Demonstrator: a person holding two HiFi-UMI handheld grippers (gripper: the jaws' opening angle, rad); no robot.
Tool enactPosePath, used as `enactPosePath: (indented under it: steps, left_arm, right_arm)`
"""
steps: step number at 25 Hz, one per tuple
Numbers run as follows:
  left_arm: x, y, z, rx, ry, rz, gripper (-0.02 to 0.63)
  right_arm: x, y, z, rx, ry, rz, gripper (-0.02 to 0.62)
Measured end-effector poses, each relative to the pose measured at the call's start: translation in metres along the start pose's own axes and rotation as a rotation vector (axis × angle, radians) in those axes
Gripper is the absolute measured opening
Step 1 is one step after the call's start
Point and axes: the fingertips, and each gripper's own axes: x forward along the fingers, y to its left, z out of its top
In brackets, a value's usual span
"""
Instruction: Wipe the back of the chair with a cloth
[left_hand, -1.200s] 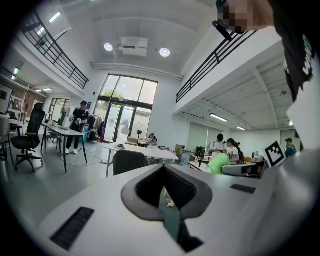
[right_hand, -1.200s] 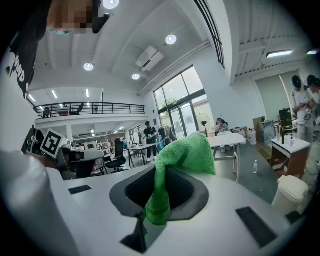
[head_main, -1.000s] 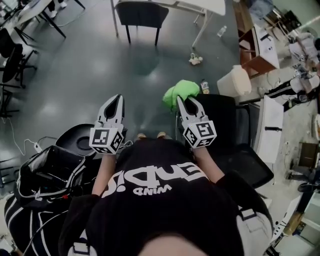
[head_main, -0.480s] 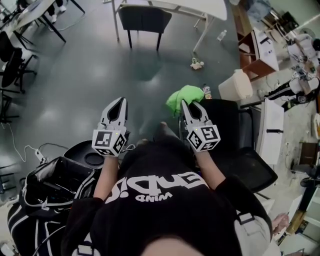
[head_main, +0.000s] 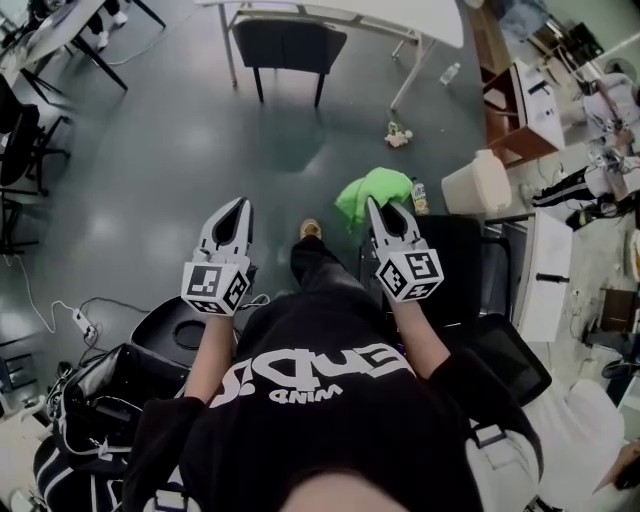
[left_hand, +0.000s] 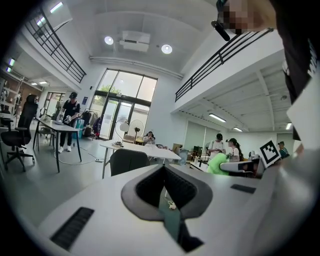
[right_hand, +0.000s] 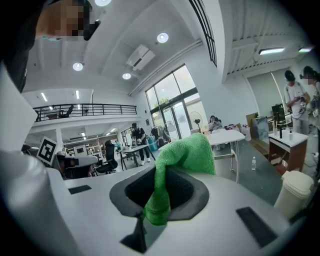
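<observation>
"Where was the cloth when you looked?"

"In my right gripper (head_main: 378, 208). Its fingers were clenched on a fold of the green cloth (right_hand: 186, 152), with the rest bunched over the tips. I held it in the air just beside the black chair (head_main: 455, 255), and I couldn't see any contact with it."

"And your other side?"

"My left gripper (head_main: 236, 207) had its fingers pressed together on nothing, well apart from the chair."

"How did you expect the cloth to handle?"

"Soft, light and floppy, I judged. Pinched by one fold it could drag loose, so I'd have gripped deeper into the bunch."
</observation>
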Motion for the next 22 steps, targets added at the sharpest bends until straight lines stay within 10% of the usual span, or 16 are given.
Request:
enactPosePath:
  steps: [22]
  left_arm:
    - [0.210,0.082,0.085,0.058,-0.049,0.037,0.000]
  right_arm:
    - [0.199,-0.100,0.093,-0.074,-0.021,0.061,0.049]
